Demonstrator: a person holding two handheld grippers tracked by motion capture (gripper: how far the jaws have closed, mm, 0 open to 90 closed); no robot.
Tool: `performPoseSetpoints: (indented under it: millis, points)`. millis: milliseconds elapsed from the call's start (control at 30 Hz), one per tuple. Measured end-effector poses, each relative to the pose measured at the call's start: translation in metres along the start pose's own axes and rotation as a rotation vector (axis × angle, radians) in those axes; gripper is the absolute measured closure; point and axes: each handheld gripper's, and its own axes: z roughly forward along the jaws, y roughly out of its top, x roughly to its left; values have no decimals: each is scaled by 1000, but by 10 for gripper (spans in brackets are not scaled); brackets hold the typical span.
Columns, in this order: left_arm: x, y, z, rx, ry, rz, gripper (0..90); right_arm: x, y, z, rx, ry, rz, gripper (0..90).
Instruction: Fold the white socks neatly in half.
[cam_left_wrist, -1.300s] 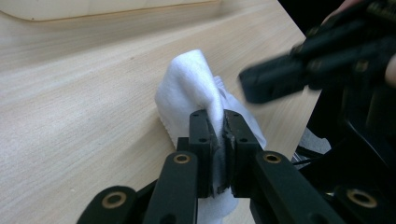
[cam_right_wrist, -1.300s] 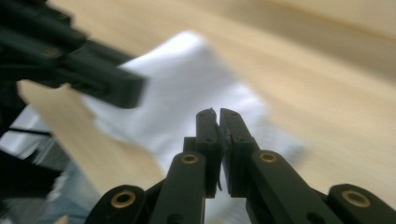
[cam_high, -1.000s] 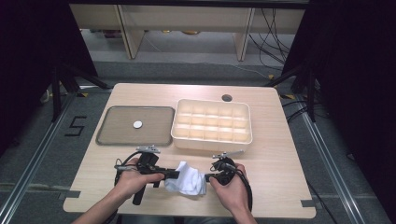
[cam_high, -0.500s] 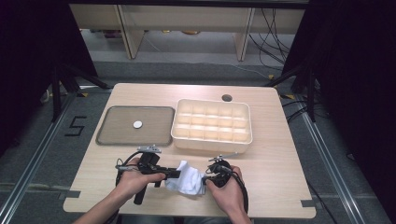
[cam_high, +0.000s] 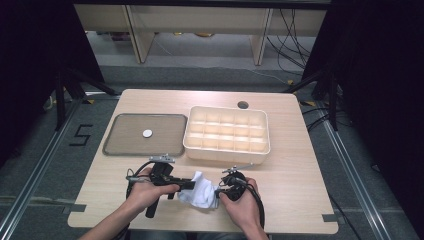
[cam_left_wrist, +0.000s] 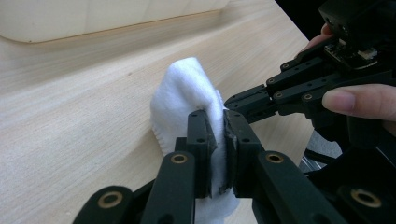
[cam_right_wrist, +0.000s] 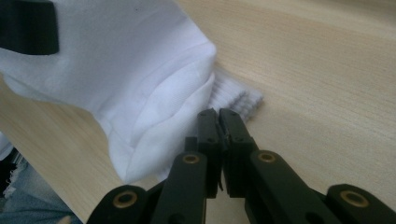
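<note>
A white sock (cam_high: 202, 194) lies bunched on the wooden table (cam_high: 295, 200) near its front edge, between my two grippers. My left gripper (cam_high: 188, 183) is shut on a fold of the sock (cam_left_wrist: 184, 88), and white fabric shows between its jaws (cam_left_wrist: 218, 140). From the other side my right gripper (cam_high: 218, 192) is shut, its tips (cam_right_wrist: 218, 116) pinched at the ribbed cuff of the sock (cam_right_wrist: 140, 65). In the left gripper view the right gripper (cam_left_wrist: 229, 100) touches the sock from the right, held by a hand.
A cream box (cam_high: 226, 152) with many compartments stands behind the sock, at mid-table. Left of it lies a flat grey tray (cam_high: 114, 148) holding a small white disc (cam_high: 147, 133). A round hole (cam_high: 243, 105) marks the table's far edge. Cables trail from both grippers.
My right gripper has moved left, closer to the left one, and the sock between them is more bunched. The left gripper has hardly moved.
</note>
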Motion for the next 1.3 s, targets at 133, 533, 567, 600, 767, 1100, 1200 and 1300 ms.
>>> performPoseSetpoints:
  millis: [133,533,567,600,767,1100,1200,1300]
  points:
    - [-1,1,2,0,-2,4,808,1,1,1,4,-9,8,878]
    - [-4,2,7,8,-7,17,806,2,1,0,-1,8,-6,879]
    - [-4,2,7,7,-7,18,806,2,1,0,-2,9,-9,879]
    - [-4,2,8,10,-9,21,807,2,1,0,-6,11,-15,879]
    - [-8,2,11,20,-11,33,806,2,2,1,-5,-2,-12,880]
    - [-14,3,19,33,-5,54,801,4,2,2,-5,10,-11,880]
    - [-15,3,22,42,-14,57,799,4,1,4,-5,2,-15,880]
    - [-17,2,24,43,-15,59,798,6,2,4,4,5,-4,881]
